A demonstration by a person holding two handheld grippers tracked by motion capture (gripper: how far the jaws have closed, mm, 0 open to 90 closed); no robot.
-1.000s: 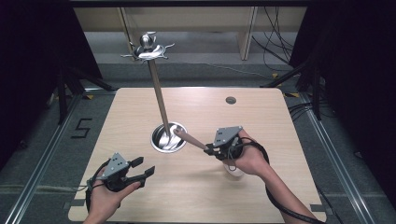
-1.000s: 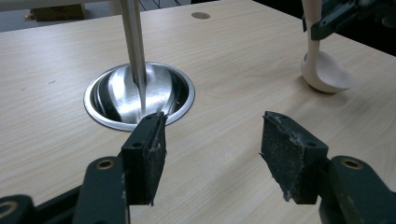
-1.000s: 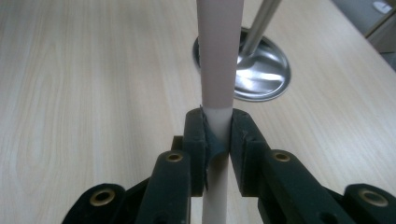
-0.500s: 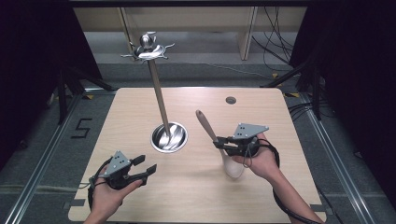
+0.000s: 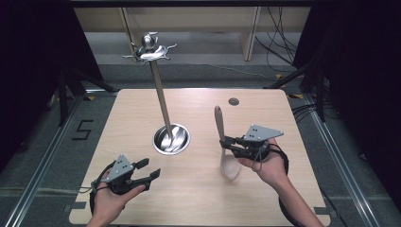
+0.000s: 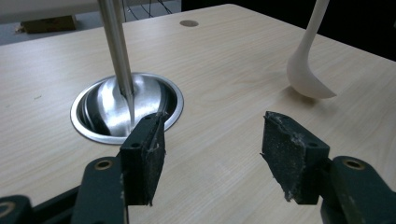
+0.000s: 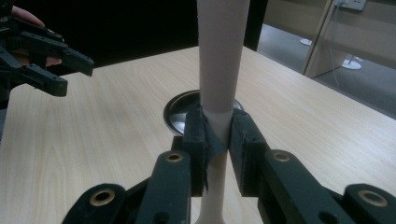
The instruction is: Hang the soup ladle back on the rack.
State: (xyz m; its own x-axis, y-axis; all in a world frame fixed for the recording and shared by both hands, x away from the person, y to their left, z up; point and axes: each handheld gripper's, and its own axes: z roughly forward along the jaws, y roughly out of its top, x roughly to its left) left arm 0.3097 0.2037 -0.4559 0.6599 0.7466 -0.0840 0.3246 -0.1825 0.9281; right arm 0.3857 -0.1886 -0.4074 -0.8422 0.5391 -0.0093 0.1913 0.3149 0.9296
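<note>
Pale wood makes up the table [image 5: 142,118], and from the high view a round steel bowl [image 5: 171,139] sits near its middle. A thin metal pole [image 5: 160,97] stands in the bowl and leans away to a spiky steel top [image 5: 150,49]. A small dark disc [image 5: 233,101] lies by the far edge. On the floor at the left, a "5" [image 5: 82,130] is marked. The right gripper [image 5: 223,143] pinches a beige ladle [image 5: 222,142] by its handle, scoop down, right of the bowl. The left gripper [image 5: 150,171] hangs near the front edge, jaws spread wide.

From the left gripper view, its rough black pads [image 6: 144,154] stand well apart. The shiny bowl [image 6: 88,126] holds the pole's foot [image 6: 126,88], and the ladle's smooth scoop [image 6: 308,81] sits low over the wood at right.

From the right gripper view, the jaws clamp the ladle's handle [image 7: 220,70], bowl [image 7: 175,114] behind, left gripper [image 7: 77,74] far left.
</note>
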